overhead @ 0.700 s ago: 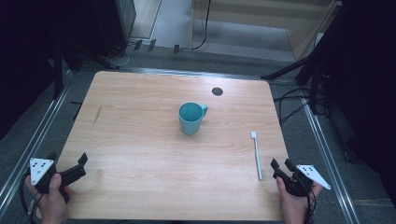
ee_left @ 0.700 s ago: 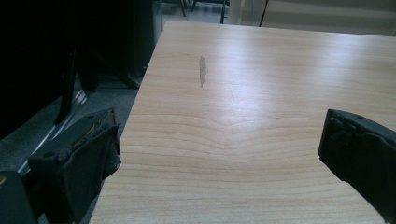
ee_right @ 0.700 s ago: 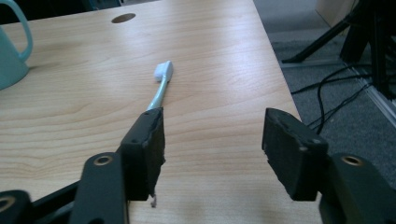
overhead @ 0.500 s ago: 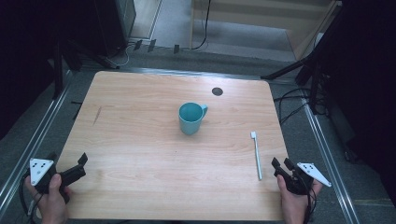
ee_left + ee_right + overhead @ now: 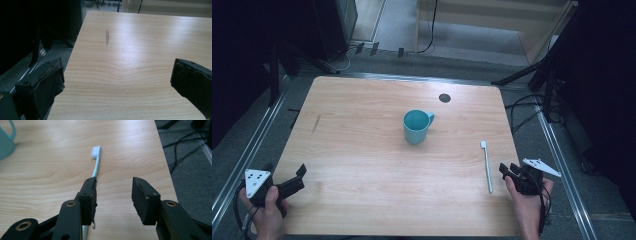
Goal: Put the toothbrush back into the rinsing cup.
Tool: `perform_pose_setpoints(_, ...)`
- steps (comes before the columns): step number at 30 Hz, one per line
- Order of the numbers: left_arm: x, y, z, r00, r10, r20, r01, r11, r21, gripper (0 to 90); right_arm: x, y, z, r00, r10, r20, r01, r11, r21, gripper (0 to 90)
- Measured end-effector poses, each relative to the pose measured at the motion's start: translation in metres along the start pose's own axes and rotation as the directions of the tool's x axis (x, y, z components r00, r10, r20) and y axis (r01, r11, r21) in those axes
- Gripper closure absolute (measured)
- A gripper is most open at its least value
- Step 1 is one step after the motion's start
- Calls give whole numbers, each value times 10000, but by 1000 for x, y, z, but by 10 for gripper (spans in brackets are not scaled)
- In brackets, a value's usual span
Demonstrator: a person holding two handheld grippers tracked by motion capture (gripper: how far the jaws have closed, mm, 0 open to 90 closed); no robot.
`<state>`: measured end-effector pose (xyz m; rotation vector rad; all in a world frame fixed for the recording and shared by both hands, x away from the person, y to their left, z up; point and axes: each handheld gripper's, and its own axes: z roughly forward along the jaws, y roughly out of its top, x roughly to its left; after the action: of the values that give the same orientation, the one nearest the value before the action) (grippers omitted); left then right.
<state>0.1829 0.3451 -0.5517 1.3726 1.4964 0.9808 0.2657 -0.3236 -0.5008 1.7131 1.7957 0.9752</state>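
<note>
A teal mug stands upright near the middle of the wooden table, its handle pointing to the far right; its edge shows at the top left of the right gripper view. A white toothbrush lies flat near the right edge, head away from me. My right gripper sits just right of the toothbrush's near end, open with nothing between its jaws; the toothbrush runs behind the left jaw. My left gripper rests at the near left corner, open wide over bare wood.
A small dark round hole sits at the table's far side. A grey smear marks the wood at the left. Metal rails run along both table sides. Black stand legs and cables lie on the floor at the right.
</note>
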Motion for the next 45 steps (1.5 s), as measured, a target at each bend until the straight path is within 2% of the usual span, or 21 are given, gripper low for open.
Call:
perform_pose_setpoints(3, 0, 0, 0, 10000, -16, -11, 16, 10000, 11, 0, 7, 15, 6, 9998, 17, -173, 1, 9948, 1022, 578)
perform_pose_setpoints(4, 0, 0, 0, 10000, -17, -7, 17, 10000, 17, 0, 7, 15, 6, 9998, 17, -173, 1, 9948, 1022, 578)
perform_pose_setpoints(7, 0, 0, 0, 10000, -29, -3, 29, 10000, 1, 0, 10, 28, 11, 9994, 34, -349, 28, 9845, 1754, 636)
perform_pose_setpoints(10, 0, 0, 0, 10000, -66, 10, 66, 10000, -7, 0, 14, 42, 18, 9981, -88, -604, 252, 9609, 2757, 674)
perform_pose_setpoints(11, 0, 0, 0, 10000, -31, 20, 31, 10000, 4, 0, 18, 50, 22, 9974, -203, -691, 418, 9441, 3270, 688)
perform_pose_setpoints(12, 0, 0, 0, 10000, -31, 20, 31, 10000, 4, 0, 18, 50, 22, 9974, -203, -691, 418, 9441, 3270, 688)
perform_pose_setpoints(13, 0, 0, 0, 10000, -35, 19, 35, 10000, -2, 0, 21, 54, 23, 9978, -377, -539, 540, 9371, 3448, 693)
perform_pose_setpoints(14, 0, 0, 0, 10000, -41, 19, 41, 10000, -2, 0, 25, 59, 26, 9966, -709, -425, 818, 9225, 3772, 699)
perform_pose_setpoints(15, 0, 0, 0, 10000, -88, 8, 88, 10000, -11, 0, 31, 65, 29, 9959, -819, -375, 900, 9008, 4248, 728)
perform_pose_setpoints(16, 0, 0, 0, 10000, -88, 8, 88, 10000, -11, 0, 31, 65, 29, 9959, -819, -375, 900, 9008, 4248, 728)
perform_pose_setpoints(18, 0, 0, 0, 10000, -81, 16, 81, 10000, -14, 0, 35, 70, 34, 9955, -896, -316, 937, 8697, 4847, 755)
perform_pose_setpoints(19, 0, 0, 0, 10000, -73, 13, 73, 10000, -13, 0, 38, 73, 40, 9966, -771, -306, 813, 8358, 5430, 755)
perform_pose_setpoints(20, 0, 0, 0, 10000, -72, 27, 72, 10000, 12, 0, 38, 73, 40, 9966, -771, -306, 813, 8358, 5430, 755)
perform_pose_setpoints(24, 0, 0, 0, 10000, -48, 34, 48, 10000, 4, 0, 42, 78, 52, 9960, -855, -245, 819, 7741, 6278, 762)
perform_pose_setpoints(25, 1, 0, 0, 10000, -29, 38, 29, 10000, 16, 0, 42, 79, 54, 9957, -913, -170, 810, 7643, 6397, 770)
perform_pose_setpoints(26, 1, 0, 0, 10000, -29, 38, 29, 10000, 16, 0, 42, 79, 54, 9957, -913, -170, 810, 7643, 6397, 770)
perform_pose_setpoints(32, 1, 0, 0, 10000, -73, 34, 73, 10000, 4, 0, 42, 76, 66, 9977, -668, -139, 578, 7188, 6928, 783)
perform_pose_setpoints(34, 0, 0, 0, 10000, -21, 26, 21, 10000, 18, 0, 43, 72, 72, 9965, -828, -57, 633, 7135, 6978, 761)
perform_pose_setpoints(36, 0, 0, 0, 10000, -6, 23, 6, 10000, 23, 0, 43, 71, 74, 9963, -856, -37, 640, 7146, 6966, 763)
perform_pose_setpoints(42, 0, 0, 0, 10000, -45, 12, 45, 10000, 13, 0, 42, 68, 83, 9967, -802, 85, 496, 6921, 7201, 804)
perform_pose_setpoints(45, 0, 0, 0, 10000, -50, 20, 50, 10000, 17, 0, 42, 68, 84, 9966, -813, 121, 475, 6894, 7229, 824)
